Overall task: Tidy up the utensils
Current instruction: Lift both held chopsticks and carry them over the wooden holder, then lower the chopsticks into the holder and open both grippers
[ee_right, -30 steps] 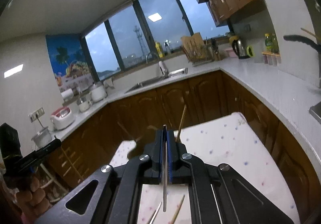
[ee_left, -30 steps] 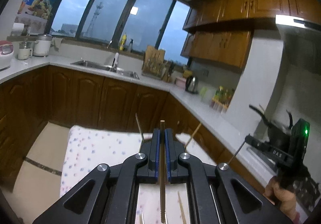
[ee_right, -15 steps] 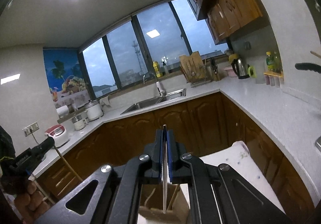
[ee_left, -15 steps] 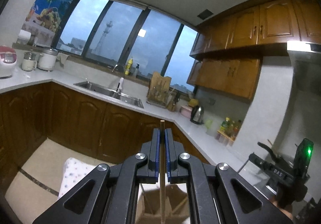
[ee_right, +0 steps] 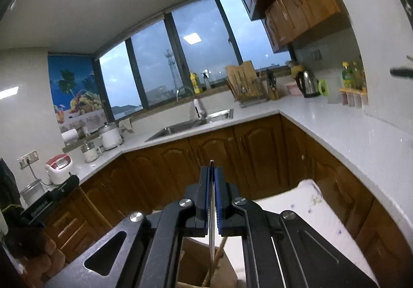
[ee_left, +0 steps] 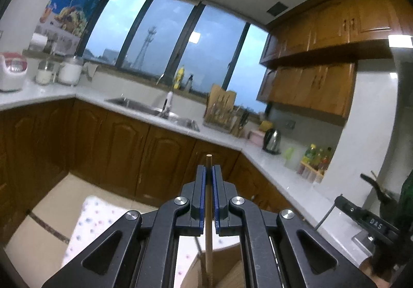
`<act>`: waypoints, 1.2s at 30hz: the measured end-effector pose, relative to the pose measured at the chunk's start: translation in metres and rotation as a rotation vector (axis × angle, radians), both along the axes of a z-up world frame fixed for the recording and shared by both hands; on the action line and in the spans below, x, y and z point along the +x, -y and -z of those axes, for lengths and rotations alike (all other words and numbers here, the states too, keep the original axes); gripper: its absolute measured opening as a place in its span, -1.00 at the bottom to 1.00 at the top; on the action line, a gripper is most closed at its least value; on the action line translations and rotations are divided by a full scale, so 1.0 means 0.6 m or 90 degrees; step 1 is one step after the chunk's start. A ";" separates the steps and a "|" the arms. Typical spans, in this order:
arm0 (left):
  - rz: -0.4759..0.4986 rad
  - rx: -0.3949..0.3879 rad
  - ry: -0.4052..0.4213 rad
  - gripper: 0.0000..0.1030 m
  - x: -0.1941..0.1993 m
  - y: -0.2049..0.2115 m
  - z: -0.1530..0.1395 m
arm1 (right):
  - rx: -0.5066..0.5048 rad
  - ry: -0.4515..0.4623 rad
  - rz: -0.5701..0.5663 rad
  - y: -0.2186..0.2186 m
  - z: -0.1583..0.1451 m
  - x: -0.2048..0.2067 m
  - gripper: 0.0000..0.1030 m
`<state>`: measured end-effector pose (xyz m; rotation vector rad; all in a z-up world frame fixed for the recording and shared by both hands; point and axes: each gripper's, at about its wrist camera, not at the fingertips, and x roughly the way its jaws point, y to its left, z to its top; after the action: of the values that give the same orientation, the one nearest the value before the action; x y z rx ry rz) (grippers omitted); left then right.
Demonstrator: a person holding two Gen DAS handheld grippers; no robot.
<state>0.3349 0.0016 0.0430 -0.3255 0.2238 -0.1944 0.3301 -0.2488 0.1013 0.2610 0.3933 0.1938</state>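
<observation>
Both jaws gripped upright utensils, a wooden chopstick [ee_left: 208,213] and a thin metal utensil [ee_right: 211,210], above a cardboard box [ee_right: 192,266]; either might have missed its opening.

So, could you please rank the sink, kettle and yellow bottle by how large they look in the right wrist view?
Largest to smallest as they appear:
1. sink
2. kettle
3. yellow bottle
The bottle stands farthest back, so its true size is uncertain.

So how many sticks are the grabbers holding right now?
2. A wooden chopstick is pinched in the left gripper, and a thin metal one in the right gripper. More sticks may sit hidden in the cardboard box below.
</observation>
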 end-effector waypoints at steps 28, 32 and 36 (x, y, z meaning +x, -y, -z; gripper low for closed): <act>0.029 0.055 -0.076 -0.92 0.057 -0.004 -0.018 | 0.006 -0.101 -0.013 -0.004 0.092 0.026 -0.92; 0.039 0.056 -0.087 -0.91 0.061 -0.007 -0.019 | 0.015 -0.107 -0.018 -0.002 0.094 0.029 -0.81; 0.038 0.054 -0.092 -0.45 0.057 -0.011 -0.023 | 0.033 -0.109 -0.022 0.007 0.097 0.027 -0.54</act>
<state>0.3693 0.0084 0.0568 -0.2489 0.3846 -0.2203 0.3462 -0.2530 0.0431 0.3225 0.5629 0.2162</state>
